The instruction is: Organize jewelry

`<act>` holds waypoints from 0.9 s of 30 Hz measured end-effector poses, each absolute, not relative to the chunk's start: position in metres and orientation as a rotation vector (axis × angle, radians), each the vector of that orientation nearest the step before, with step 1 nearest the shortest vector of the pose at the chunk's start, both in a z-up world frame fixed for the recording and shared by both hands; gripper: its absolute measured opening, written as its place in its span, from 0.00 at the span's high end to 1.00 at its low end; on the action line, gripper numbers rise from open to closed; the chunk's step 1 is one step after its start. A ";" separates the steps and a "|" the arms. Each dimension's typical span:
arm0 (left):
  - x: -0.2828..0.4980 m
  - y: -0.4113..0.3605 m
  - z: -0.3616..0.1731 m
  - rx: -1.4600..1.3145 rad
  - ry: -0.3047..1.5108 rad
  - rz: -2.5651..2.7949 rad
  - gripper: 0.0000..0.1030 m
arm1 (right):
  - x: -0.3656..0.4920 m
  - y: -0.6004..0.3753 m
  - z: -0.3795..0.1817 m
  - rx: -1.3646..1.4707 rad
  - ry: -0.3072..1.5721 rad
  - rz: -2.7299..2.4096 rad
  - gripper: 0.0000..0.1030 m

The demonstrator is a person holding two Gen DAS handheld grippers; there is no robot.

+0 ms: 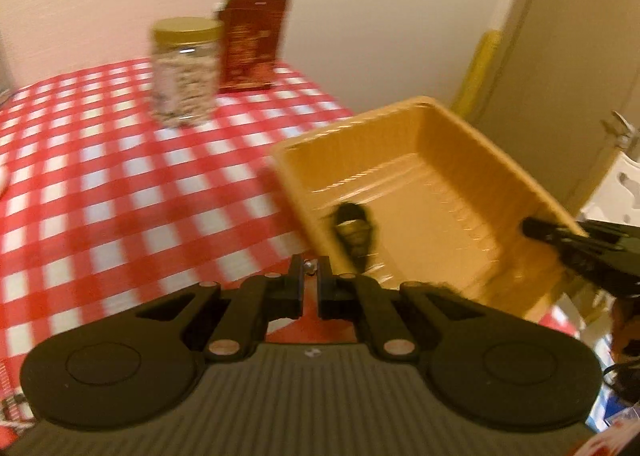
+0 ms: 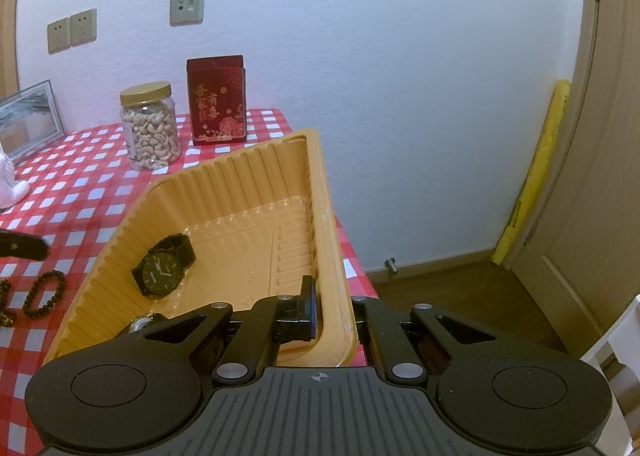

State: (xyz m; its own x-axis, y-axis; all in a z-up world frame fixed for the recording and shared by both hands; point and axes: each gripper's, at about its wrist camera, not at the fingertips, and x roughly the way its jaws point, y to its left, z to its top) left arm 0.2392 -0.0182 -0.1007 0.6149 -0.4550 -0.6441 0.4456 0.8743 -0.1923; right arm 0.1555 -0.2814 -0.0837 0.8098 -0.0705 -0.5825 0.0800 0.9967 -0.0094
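Tray: amber plastic, tilted, its right wall clamped in your right gripper.
Watch: black, lying in the tray's low left corner.
Left gripper: fingers nearly together on a small silvery item; the tray lies just ahead and to its right.
Bead bracelet: on the cloth, left of the tray, nearer your left gripper.

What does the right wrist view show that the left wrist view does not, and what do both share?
Only the right wrist view shows the bead bracelet on the checked cloth, the picture frame, the white figurine, and the right gripper with its jaws clamped on the tray's near wall.

Only the left wrist view shows the left gripper, jaws nearly shut on something small and shiny, too blurred to identify.

Both show the tilted yellow tray, the black watch inside it, the nut jar and the red box.
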 end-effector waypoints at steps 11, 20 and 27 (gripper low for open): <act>0.256 -0.061 -0.107 -0.018 0.796 -0.558 0.70 | 0.153 -0.282 -0.083 0.014 0.619 -0.076 0.96; 0.250 -0.007 -0.090 -0.056 0.766 -0.442 0.70 | 0.154 -0.283 -0.084 0.020 0.627 -0.072 0.96; 0.242 0.052 -0.102 -0.029 0.812 -0.292 0.70 | 0.156 -0.284 -0.084 0.023 0.631 -0.072 0.96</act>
State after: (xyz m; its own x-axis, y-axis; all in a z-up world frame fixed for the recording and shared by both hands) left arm 0.2421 0.0521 -0.1023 0.6502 -0.2678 -0.7111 0.2457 0.9597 -0.1368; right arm 0.1565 -0.2843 -0.0842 0.8053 -0.0600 -0.5898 0.0740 0.9973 -0.0004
